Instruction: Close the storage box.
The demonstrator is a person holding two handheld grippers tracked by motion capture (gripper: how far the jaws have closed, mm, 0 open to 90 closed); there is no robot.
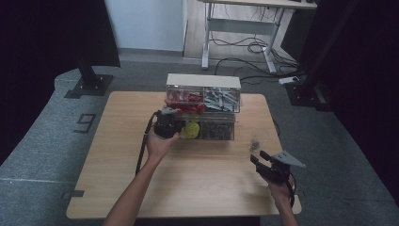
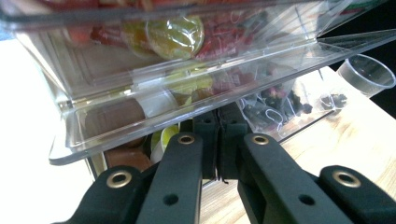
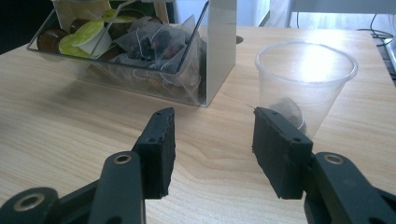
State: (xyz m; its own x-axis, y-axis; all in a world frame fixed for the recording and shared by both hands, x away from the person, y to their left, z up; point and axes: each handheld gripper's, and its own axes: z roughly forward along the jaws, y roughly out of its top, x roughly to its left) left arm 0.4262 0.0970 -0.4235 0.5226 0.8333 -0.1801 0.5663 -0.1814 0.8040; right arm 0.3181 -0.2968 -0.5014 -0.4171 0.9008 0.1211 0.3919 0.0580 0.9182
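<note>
A light wooden table (image 1: 197,179) is carrying a two-tier clear plastic organiser (image 1: 203,106) with a white top, its upper compartments holding red packets (image 1: 183,101) and grey packets (image 1: 221,100), its lower tier holding yellow-green lidded capsules (image 1: 190,130) and dark tea bags in clear wrappers (image 1: 214,131).

The left gripper (image 1: 167,123) is resting against the front of the lower left compartment, held there by the person's left hand (image 1: 160,143). In the left gripper view its black jaws are standing together (image 2: 218,140), pressed pad to pad just under the edge of a raised clear plastic flap (image 2: 187,93); whether they are pinching a thin tab of that flap cannot be told. Beyond them the capsules (image 2: 175,35) and the tea bags (image 2: 275,105) are showing through the plastic.

The right gripper (image 1: 259,159) is hovering low over the table near its right edge, in the person's right hand (image 1: 281,188), with its grey three-cornered plate on top. Its jaws are standing apart with nothing between them (image 3: 212,140), pointing toward a clear plastic cup (image 3: 306,84) that is standing upright on the table, just beside the organiser's right end and apart from both pads. A dark tea bag (image 3: 288,109) is lying in the bottom of the cup.
</note>
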